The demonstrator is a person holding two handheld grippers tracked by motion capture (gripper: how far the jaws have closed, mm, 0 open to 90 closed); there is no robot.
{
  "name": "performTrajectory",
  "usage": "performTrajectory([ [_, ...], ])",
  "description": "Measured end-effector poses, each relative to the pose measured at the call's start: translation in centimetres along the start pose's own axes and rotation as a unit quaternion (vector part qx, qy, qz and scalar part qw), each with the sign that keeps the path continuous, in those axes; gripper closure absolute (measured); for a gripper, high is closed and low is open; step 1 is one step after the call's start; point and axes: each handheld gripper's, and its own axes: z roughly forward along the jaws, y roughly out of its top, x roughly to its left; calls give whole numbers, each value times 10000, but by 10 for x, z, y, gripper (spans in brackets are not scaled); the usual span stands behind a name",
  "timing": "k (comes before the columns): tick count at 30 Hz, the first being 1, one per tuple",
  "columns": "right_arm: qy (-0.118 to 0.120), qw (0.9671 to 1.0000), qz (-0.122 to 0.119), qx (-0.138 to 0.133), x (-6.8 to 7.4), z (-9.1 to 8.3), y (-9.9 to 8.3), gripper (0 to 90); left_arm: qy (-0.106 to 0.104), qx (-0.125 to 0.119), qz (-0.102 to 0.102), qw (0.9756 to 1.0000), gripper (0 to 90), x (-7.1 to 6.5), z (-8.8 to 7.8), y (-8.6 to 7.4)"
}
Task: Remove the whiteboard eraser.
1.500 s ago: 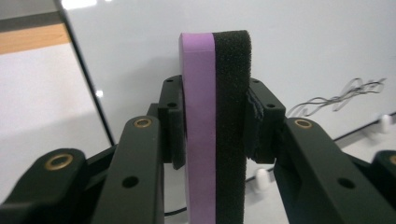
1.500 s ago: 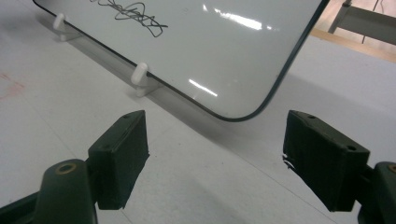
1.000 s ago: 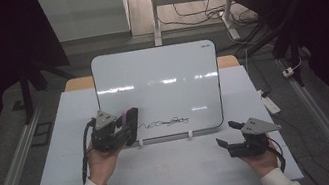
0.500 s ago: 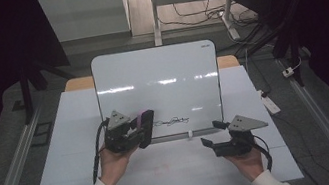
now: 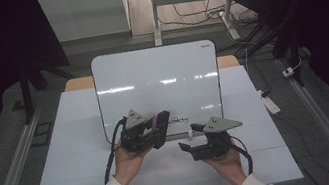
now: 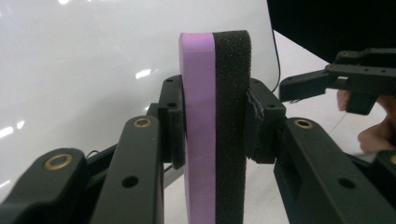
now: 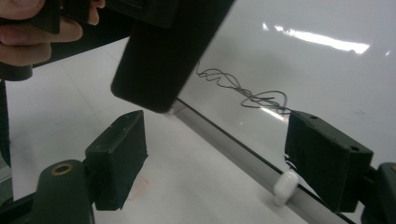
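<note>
Since the earlier frames both hands have drifted toward the middle of the white table: the left gripper has slid rightward along the foot of the rounded white whiteboard that leans upright on the table, and the right gripper has come leftward to meet it. The right gripper's fingers have just been opening and stand wide apart with nothing between them; through the gap show the board's lower rail and a small white clip on it.

The left gripper's fingers are clamped on a purple-backed black foam eraser block, one pad on the purple face and the other on the foam. In the right gripper view the eraser's dark end hangs just above the rail, close beside a thin black scribble on the board's lower part. I cannot tell whether the foam touches the board. The two grippers are near each other but apart.
</note>
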Motion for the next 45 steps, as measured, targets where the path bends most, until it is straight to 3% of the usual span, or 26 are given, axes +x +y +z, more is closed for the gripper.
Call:
performTrajectory([
  [13,114,9998,167,-1,17,19,7,170,-179,10,99,9998,632,-14,9,0],
  [24,146,9986,512,-20,21,29,9,175,-237,17,156,9996,631,-21,14,-2],
  [28,6,9981,611,-23,22,31,10,289,-264,-2,164,9995,630,-24,14,-2],
  [34,59,9978,666,23,19,28,10,348,-331,-11,120,9994,620,-21,14,-3],
  [38,229,9988,430,-29,15,24,10,376,-696,-112,99,9975,468,-11,10,-2],
  [42,494,9981,351,-84,8,19,8,382,-1275,-251,118,9915,372,8,2,-2],
  [44,723,9971,243,-88,2,15,7,385,-1433,-270,124,9892,345,15,-1,-1],
  [45,723,9971,243,-88,2,15,7,385,-1483,-271,137,9885,345,17,-1,-1],
])
